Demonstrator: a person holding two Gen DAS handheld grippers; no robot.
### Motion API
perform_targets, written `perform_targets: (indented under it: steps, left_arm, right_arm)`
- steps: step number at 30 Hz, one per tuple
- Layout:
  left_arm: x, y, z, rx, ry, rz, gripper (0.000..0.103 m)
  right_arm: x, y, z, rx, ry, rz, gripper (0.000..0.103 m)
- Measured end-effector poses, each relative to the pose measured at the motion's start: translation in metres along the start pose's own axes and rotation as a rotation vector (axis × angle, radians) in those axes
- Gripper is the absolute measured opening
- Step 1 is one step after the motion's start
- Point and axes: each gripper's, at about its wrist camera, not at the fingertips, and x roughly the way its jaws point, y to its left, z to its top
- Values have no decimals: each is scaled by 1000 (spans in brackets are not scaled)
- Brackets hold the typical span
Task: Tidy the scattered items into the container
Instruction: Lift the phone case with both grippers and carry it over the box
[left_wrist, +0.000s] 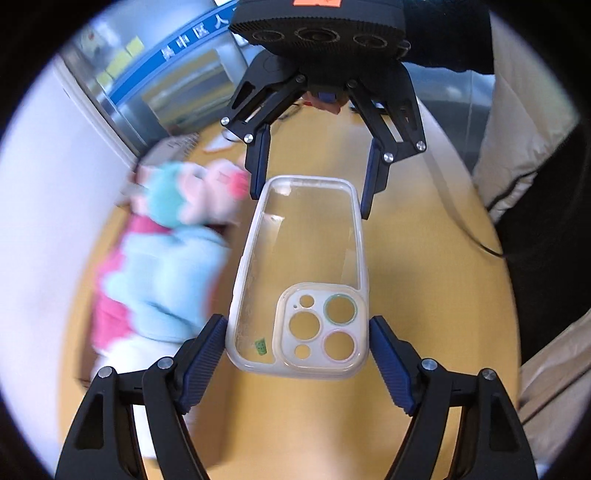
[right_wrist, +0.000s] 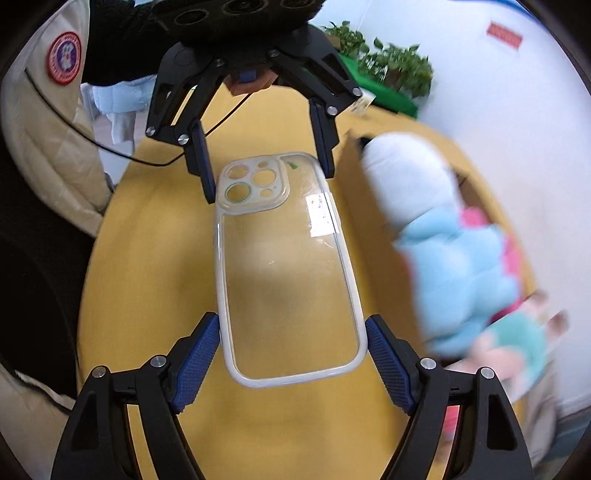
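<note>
A clear phone case (left_wrist: 301, 273) with a white rim is held between both grippers above the yellow table. My left gripper (left_wrist: 297, 334) grips its camera-cutout end; its blue pads (left_wrist: 207, 354) press the case's sides. My right gripper (left_wrist: 310, 184) grips the plain end, facing me. In the right wrist view the case (right_wrist: 284, 266) sits between the right gripper (right_wrist: 293, 345) pads and the left gripper (right_wrist: 267, 173) at the far end. A plush toy (left_wrist: 162, 258) in light blue, pink and white lies blurred beside the case, also in the right wrist view (right_wrist: 458, 258).
The yellow table (left_wrist: 424, 295) runs under everything. A white wall (left_wrist: 48, 221) borders one side. A person in a beige coat (right_wrist: 48, 122) stands at the other side. Potted plants (right_wrist: 391, 66) stand past the table's far end. A black cable (right_wrist: 122, 155) crosses the table.
</note>
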Motion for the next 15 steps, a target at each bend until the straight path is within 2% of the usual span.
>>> perform_targets:
  steps: [3, 7, 11, 15]
  left_arm:
    - [-25, 33, 4, 12, -17, 59, 77]
    - [-38, 71, 18, 17, -12, 110, 77]
    - [-39, 107, 26, 18, 27, 137, 77]
    - [-33, 136, 23, 5, 48, 133, 77]
  right_arm:
    - [-22, -28, 22, -41, -2, -61, 83]
    - [-56, -62, 32, -83, -3, -107, 83]
    - [-46, -116, 36, -114, 18, -123, 83]
    - [-37, -151, 49, -132, 28, -124, 83]
